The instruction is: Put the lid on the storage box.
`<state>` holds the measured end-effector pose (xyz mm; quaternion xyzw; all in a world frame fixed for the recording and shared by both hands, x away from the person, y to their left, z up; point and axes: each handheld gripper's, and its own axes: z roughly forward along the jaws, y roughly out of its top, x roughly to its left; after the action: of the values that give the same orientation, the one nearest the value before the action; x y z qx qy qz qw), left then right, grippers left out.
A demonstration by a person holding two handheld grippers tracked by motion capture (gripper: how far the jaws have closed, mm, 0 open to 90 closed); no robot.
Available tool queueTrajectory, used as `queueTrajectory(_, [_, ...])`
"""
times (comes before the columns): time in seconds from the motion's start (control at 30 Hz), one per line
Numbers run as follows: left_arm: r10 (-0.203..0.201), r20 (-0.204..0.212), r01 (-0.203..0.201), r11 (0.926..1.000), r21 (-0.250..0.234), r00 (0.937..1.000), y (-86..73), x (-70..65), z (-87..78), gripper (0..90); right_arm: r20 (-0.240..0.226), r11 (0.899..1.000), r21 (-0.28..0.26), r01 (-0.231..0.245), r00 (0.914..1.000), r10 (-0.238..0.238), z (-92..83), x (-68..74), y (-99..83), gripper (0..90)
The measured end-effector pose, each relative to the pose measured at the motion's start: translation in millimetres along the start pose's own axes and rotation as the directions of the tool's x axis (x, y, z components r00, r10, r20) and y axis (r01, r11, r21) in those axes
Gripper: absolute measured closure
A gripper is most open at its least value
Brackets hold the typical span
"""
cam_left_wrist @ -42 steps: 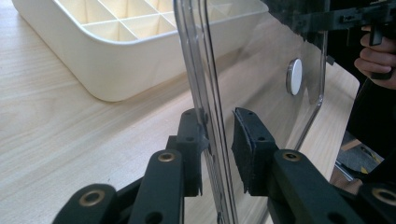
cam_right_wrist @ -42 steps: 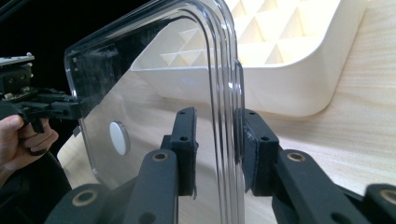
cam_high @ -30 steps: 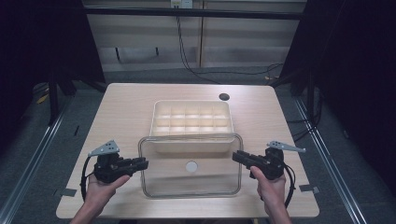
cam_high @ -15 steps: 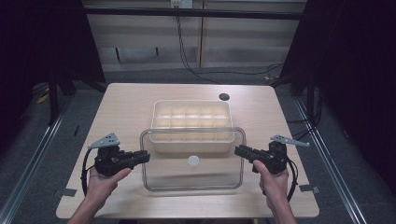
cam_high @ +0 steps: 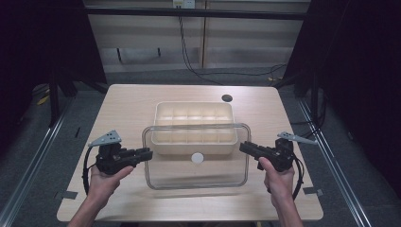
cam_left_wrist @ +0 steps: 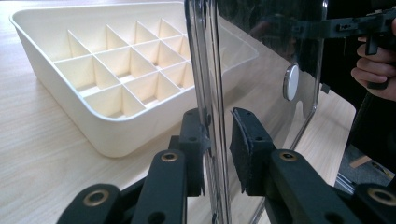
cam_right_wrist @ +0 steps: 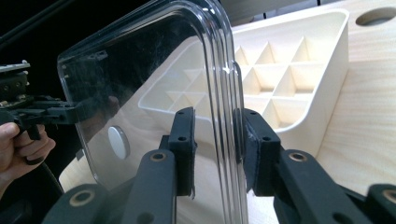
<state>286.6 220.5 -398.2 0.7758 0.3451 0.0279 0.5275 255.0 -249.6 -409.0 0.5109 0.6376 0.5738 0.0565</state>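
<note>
Clear lid (cam_high: 196, 172): held off the table, partly over the cream divided tray (cam_high: 194, 126).
Left gripper (cam_high: 147, 153): pinching the lid's left edge.
Right gripper (cam_high: 243, 147): pinching its right edge.

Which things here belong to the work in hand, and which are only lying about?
In the work:
- clear lid, held at its two side edges
- left gripper, shut on the lid
- right gripper, shut on the lid
- cream divided tray, partly under the lid

Lying about:
- round hole in the table
- cables on the floor behind
</note>
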Motion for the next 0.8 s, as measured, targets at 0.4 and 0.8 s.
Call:
queueTrajectory(0.4, [0.025,-0.012,-0.026,0.9996,-0.014,0.9996,17.0,2.3,-4.5,74.9,-0.005,1.000,-0.013,0.006,1.0000,-0.006,2.0,3.4,16.6,68.3])
queueTrajectory(0.8, [0.023,-0.036,-0.024,0.9991,-0.034,0.9991,31.9,10.6,-9.9,74.8,-0.011,1.000,-0.025,0.016,0.9998,-0.016,14.8,5.7,37.5,68.2])
